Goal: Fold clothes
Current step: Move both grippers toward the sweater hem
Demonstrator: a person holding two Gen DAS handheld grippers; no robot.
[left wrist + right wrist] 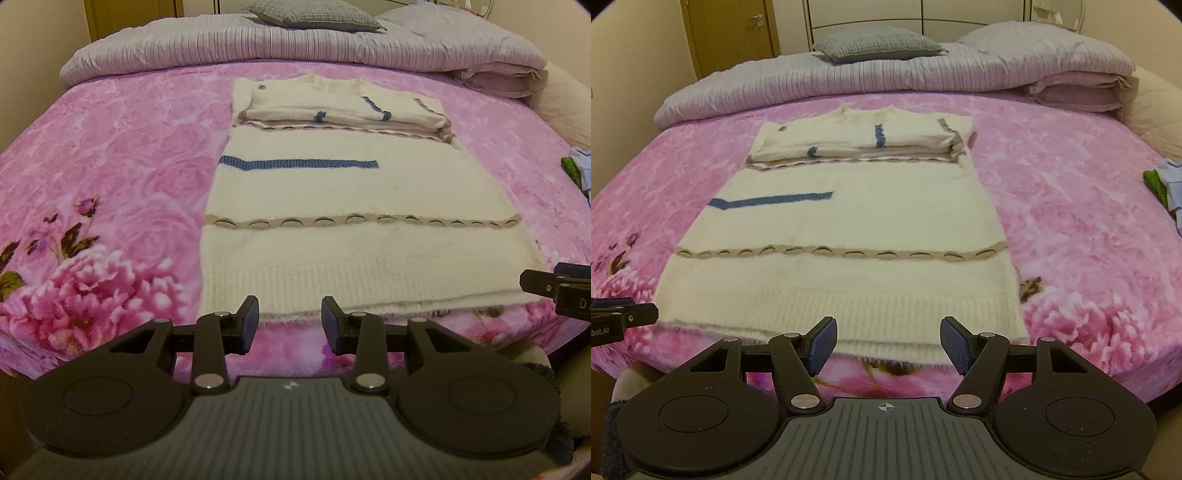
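A cream knitted sweater (347, 192) (849, 221) lies flat on the pink floral bed cover, sleeves folded across its top, with a blue stripe and beige scalloped bands. Its ribbed hem (332, 284) (849, 314) faces me. My left gripper (290, 325) hovers open just before the hem's left part, nothing between its fingers. My right gripper (888, 345) stands open, wider, over the hem's right part, also empty. Each gripper's tip shows at the edge of the other's view: the right gripper (554, 286), the left gripper (628, 315).
The pink bed cover (110, 166) (1071, 221) spreads around the sweater. A folded grey duvet (886, 77) and a grey cushion (879, 46) lie at the head. Green and pale blue clothes (1167, 184) sit at the right edge. A wooden door (731, 33) stands behind.
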